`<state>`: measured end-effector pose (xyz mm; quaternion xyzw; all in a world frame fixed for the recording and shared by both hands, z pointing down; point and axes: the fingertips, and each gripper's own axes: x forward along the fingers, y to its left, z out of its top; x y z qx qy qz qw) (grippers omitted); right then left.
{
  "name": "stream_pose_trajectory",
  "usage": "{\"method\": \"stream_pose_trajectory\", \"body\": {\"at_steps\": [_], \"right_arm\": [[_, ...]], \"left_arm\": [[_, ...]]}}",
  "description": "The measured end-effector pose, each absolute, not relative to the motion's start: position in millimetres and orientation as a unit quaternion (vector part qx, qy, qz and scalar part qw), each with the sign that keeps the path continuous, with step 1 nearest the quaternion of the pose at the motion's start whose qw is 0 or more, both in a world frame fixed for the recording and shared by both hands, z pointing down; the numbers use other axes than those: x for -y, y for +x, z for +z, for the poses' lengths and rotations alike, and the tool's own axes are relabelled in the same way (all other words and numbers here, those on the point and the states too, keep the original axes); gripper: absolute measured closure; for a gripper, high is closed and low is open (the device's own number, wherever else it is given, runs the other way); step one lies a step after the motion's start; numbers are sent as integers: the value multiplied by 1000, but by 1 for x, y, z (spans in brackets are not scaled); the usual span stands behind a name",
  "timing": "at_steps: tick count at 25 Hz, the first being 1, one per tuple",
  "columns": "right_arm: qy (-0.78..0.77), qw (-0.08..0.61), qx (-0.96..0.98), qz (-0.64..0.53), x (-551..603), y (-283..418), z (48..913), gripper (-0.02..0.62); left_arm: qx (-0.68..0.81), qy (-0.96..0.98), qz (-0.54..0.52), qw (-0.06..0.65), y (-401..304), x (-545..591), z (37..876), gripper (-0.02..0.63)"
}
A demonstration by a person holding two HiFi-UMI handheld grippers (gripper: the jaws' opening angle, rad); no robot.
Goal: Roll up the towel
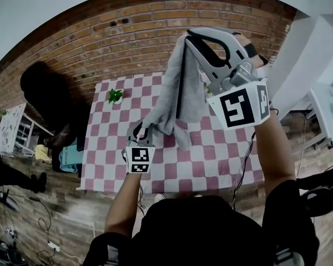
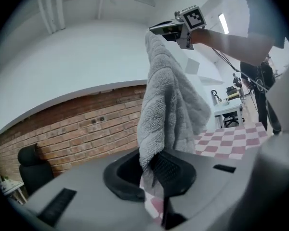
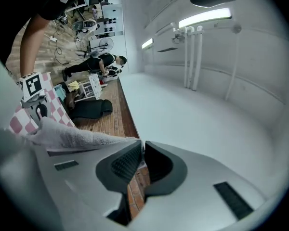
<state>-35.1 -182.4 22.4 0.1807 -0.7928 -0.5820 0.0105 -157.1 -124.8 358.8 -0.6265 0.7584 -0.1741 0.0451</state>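
Pink-checked table (image 1: 211, 165), small potted plant (image 1: 115, 96), brick wall (image 1: 127, 43) behind, black chair (image 1: 41, 85)

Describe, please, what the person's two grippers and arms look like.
Both the left gripper and the right gripper have light grey moulded bodies and black jaws with ribbed pads. Each carries a white cube with black square markers: the left cube and the right cube. A thin dark cable trails by the right arm. The person wears a black top, with forearms bare.

Soft overhead strip light (image 3: 204, 17), dark fisheye edges
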Motion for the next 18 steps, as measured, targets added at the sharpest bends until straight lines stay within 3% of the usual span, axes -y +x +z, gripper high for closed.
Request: {"method": "stream_pose_trajectory", "body": {"at_steps": [12, 18], "right_arm": [[259, 6, 771, -581, 198, 17, 0, 572], [252, 88, 775, -573, 211, 23, 62, 572]], "left_arm": [[-736, -636, -197, 122, -213, 155, 284, 568], [-665, -702, -254, 36, -176, 193, 387, 532]]}}
